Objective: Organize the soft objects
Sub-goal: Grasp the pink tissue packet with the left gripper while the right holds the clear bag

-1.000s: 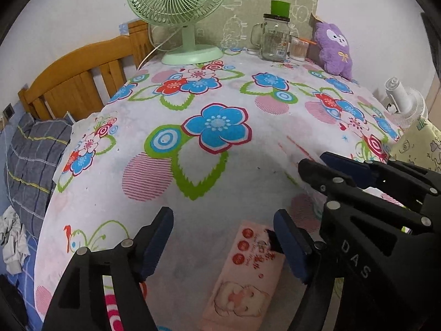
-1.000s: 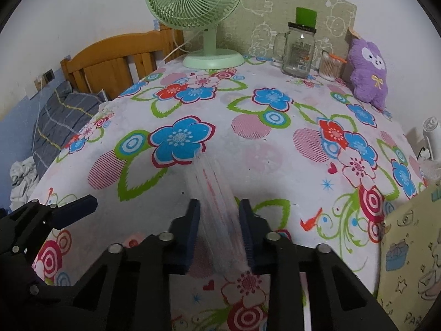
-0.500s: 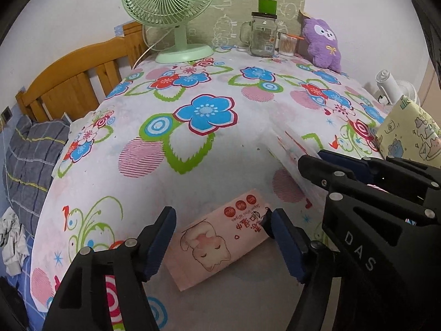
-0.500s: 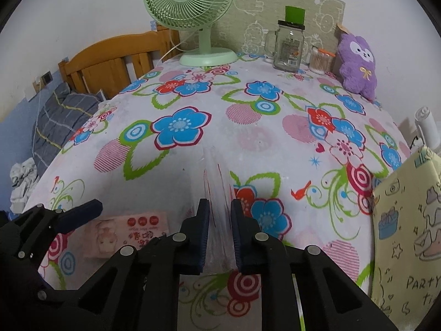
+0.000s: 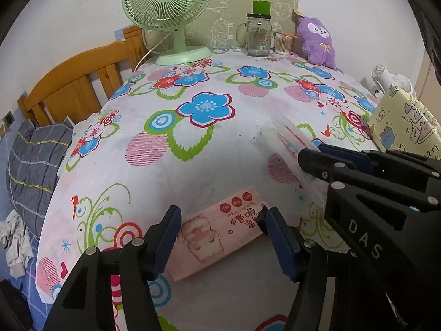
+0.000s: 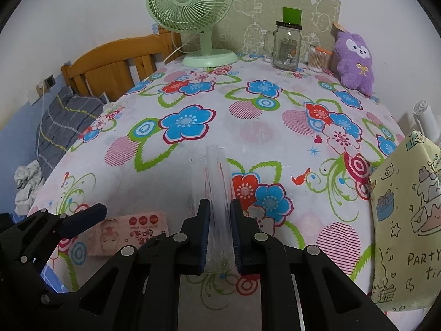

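Note:
A pink wipes pack (image 5: 220,231) lies flat on the flowered tablecloth near the front edge; it also shows in the right wrist view (image 6: 129,231). My left gripper (image 5: 220,237) is open, its jaws standing on either side of the pack just above it. My right gripper (image 6: 219,229) is shut on a clear plastic pouch (image 6: 216,182), held edge-up above the table; the pouch also shows in the left wrist view (image 5: 289,138). A purple plush toy (image 6: 354,63) sits at the far right back.
A green desk fan (image 6: 193,8), a glass jar with a green lid (image 6: 286,47) and a cotton-swab cup (image 6: 317,59) stand along the back. A yellow party bag (image 6: 405,220) stands at the right edge. A wooden bed frame (image 6: 110,66) and bedding lie left.
Both grippers have drawn back toward the table's front. The wipes pack now lies further forward between the left jaws. The right gripper has closed tighter on the pouch.

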`<move>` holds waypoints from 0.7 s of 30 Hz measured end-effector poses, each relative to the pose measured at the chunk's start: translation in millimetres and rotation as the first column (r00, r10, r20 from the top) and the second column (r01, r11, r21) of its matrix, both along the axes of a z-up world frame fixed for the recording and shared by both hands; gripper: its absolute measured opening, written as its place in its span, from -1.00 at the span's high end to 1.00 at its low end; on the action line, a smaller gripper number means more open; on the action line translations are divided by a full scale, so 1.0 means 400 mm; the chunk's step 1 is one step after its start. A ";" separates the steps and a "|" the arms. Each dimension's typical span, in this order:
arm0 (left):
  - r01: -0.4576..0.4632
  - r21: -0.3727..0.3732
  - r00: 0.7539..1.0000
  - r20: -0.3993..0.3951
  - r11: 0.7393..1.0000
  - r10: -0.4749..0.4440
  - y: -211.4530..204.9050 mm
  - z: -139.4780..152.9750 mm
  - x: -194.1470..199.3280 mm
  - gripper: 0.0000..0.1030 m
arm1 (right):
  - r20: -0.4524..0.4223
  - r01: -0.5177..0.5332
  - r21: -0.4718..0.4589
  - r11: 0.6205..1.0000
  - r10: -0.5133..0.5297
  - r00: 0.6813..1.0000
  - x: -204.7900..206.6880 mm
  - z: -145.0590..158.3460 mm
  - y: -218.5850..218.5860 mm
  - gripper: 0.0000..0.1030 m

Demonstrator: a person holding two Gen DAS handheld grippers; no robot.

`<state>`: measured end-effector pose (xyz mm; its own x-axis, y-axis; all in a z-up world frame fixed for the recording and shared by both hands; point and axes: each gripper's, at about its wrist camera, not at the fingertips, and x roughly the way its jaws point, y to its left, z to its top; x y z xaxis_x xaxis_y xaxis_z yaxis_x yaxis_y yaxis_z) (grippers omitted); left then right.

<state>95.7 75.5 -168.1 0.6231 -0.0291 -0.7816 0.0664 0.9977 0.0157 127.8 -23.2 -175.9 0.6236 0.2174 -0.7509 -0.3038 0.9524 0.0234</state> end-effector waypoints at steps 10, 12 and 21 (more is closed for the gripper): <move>-0.006 -0.004 1.000 -0.001 1.000 0.006 0.011 -0.008 -0.023 -0.59 | -0.002 0.003 -0.002 1.000 -0.003 1.000 -0.022 -0.002 0.002 0.65; -0.009 0.001 1.000 -0.003 1.000 0.009 0.012 -0.008 -0.026 -0.61 | -0.004 0.001 -0.003 1.000 -0.001 1.000 -0.023 -0.004 0.003 0.66; -0.064 0.007 0.998 -0.002 0.998 0.064 0.028 0.000 -0.046 -0.83 | -0.004 -0.004 0.002 1.000 0.004 1.000 -0.028 -0.004 0.005 0.66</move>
